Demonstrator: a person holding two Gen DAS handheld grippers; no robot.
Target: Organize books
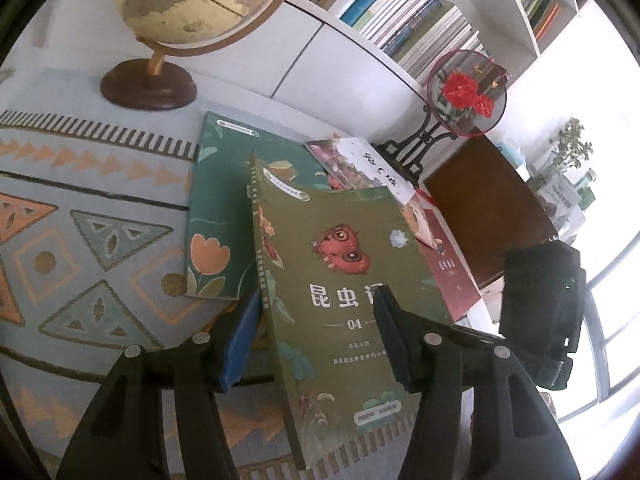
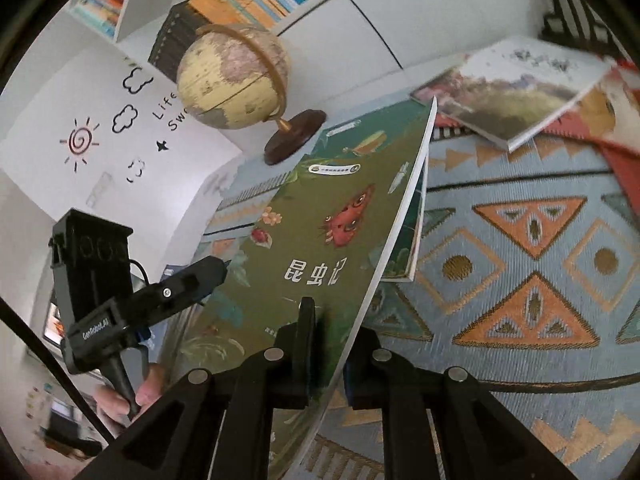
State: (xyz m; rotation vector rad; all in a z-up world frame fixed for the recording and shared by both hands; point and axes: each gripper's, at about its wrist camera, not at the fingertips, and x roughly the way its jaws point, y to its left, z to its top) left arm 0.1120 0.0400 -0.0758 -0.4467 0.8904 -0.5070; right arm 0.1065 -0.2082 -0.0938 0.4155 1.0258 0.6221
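From my left wrist view I see a red fan ornament right of the globe; only the right view shows wall doodles. My right hand-held gripper is clamped on the olive insect book, lifted below the globe. The left hand-held gripper straddles the book's spine, part open; whether its pads touch I cannot tell. Patterned surface lies open.

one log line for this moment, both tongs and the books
left tongs: around olive book's spine edge | right tongs: shut on its page edge | olive book: lifted, tilted | teal book: flat on patterned cloth
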